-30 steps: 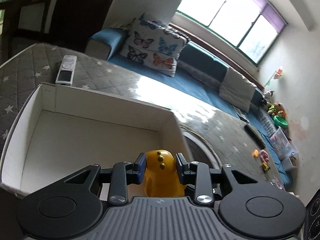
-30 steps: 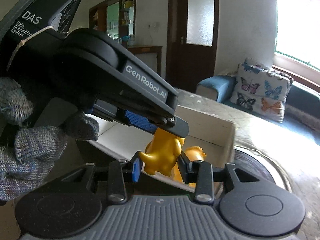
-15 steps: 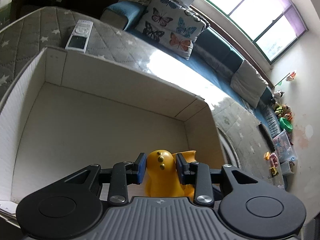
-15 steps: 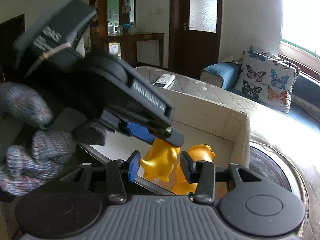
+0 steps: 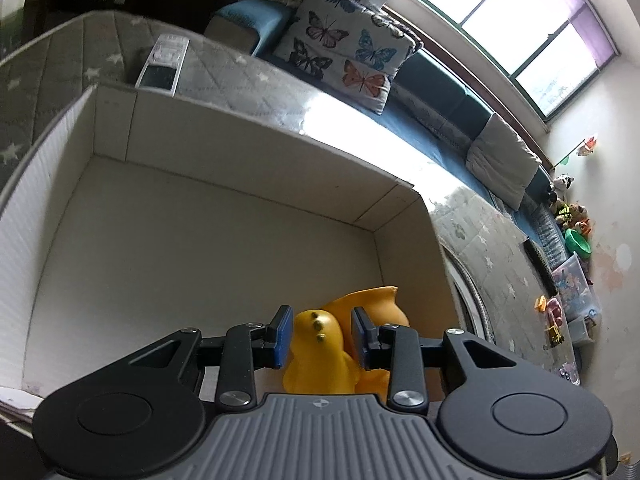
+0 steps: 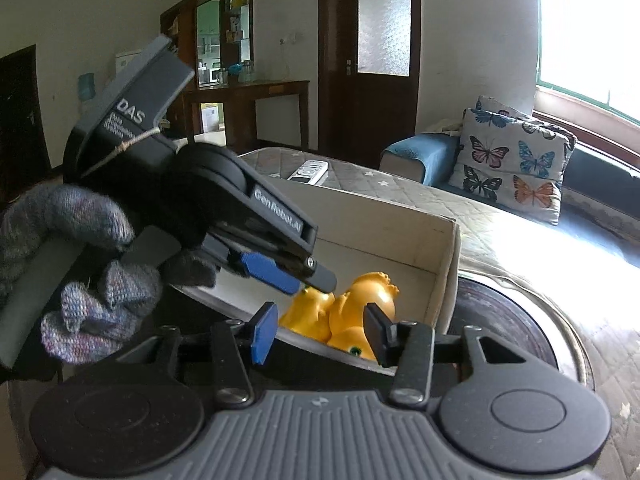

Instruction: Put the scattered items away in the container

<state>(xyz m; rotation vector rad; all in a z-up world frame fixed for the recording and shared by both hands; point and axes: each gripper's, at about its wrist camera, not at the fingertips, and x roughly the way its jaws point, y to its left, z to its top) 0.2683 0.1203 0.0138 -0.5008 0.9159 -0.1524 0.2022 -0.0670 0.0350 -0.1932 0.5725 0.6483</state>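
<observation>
Left gripper (image 5: 319,336) sits inside the white box (image 5: 168,240), low at its near right corner. Its blue pads flank a yellow toy (image 5: 316,344); the gap looks slight, so contact can't be confirmed from this view and its grip state stays unclear. A second yellow toy (image 5: 372,304) lies just behind it, touching, against the right wall.

Right gripper (image 6: 320,330) hangs outside the box's near rim with jaws spread wide and nothing between them. From its view both toys (image 6: 352,312) rest on the box floor, with the left gripper's finger over the nearer one. A hand in a grey knit glove (image 6: 80,280) holds the left tool.

Judgement: this fits the placing of a toy. To do it well, spread the pads fully, then lift straight up so they don't drag the toy or knock its neighbour. Keep clear of the right wall.

Surface: grey quilted cover with stars (image 5: 60,64), and a remote (image 5: 162,62) lies beyond the box's far rim. Room: blue sofa with butterfly cushion (image 5: 344,46), bright window on the right, small toys (image 5: 552,312) far right on the cover, dark wooden door (image 6: 368,56).
</observation>
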